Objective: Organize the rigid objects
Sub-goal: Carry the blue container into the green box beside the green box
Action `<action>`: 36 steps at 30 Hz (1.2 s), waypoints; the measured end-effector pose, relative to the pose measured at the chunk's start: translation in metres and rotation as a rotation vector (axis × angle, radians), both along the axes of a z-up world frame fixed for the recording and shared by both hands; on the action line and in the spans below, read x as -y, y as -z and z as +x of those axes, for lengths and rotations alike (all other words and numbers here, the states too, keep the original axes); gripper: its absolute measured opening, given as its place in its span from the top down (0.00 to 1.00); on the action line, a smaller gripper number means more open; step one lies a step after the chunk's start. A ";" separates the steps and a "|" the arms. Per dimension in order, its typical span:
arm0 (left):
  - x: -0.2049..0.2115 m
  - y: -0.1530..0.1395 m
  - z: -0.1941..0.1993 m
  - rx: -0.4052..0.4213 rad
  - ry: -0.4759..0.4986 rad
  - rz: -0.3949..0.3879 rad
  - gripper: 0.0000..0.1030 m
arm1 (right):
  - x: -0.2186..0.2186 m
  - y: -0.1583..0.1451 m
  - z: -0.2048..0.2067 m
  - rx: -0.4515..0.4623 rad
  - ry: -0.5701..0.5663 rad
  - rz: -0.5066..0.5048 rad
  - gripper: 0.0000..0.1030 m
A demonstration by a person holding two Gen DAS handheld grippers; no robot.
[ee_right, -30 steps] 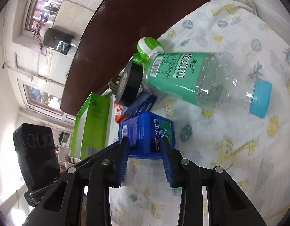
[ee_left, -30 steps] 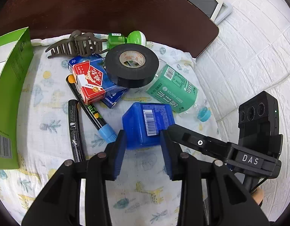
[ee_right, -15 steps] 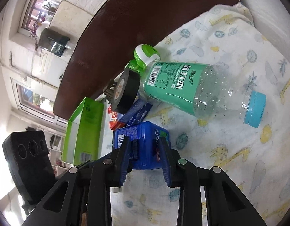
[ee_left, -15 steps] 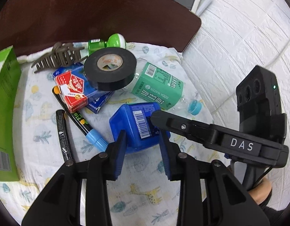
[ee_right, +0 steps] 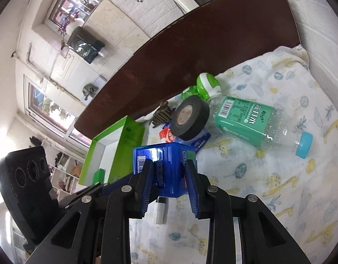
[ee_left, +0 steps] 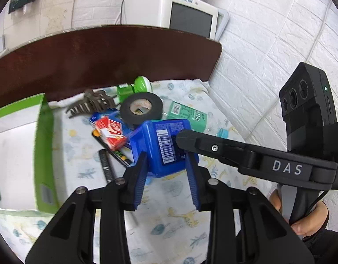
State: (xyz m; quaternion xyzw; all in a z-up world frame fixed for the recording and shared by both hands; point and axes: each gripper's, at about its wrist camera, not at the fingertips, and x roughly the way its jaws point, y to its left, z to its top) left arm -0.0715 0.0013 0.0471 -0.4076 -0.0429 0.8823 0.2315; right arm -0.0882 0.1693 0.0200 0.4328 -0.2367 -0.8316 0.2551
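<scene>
A blue plastic box with a barcode label hangs above the patterned cloth, gripped from two sides. My left gripper is shut on its near end. My right gripper is shut on the same blue box; its black finger reaches in from the right in the left wrist view. A person's hand holds the right gripper's handle. An open green carton lies to the left, with the same carton behind the box in the right wrist view.
On the cloth lie a black tape roll, a green-labelled bottle, a red card pack, a hair claw, a green-white bottle and black markers. A brown headboard and a white brick wall bound the area.
Both grippers have closed on the blue box and risen with it off the cloth. Both views have tipped up, showing more wall and headboard.
</scene>
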 end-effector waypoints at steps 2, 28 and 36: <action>0.011 -0.006 0.005 -0.021 -0.014 -0.003 0.70 | 0.011 -0.007 0.002 -0.022 -0.016 0.005 0.68; 0.217 -0.002 0.037 -0.060 -0.331 0.034 0.69 | 0.234 -0.018 0.000 -0.037 -0.342 0.038 0.68; 0.255 0.018 0.030 -0.016 -0.365 0.051 0.69 | 0.281 0.000 -0.009 -0.002 -0.377 0.092 0.68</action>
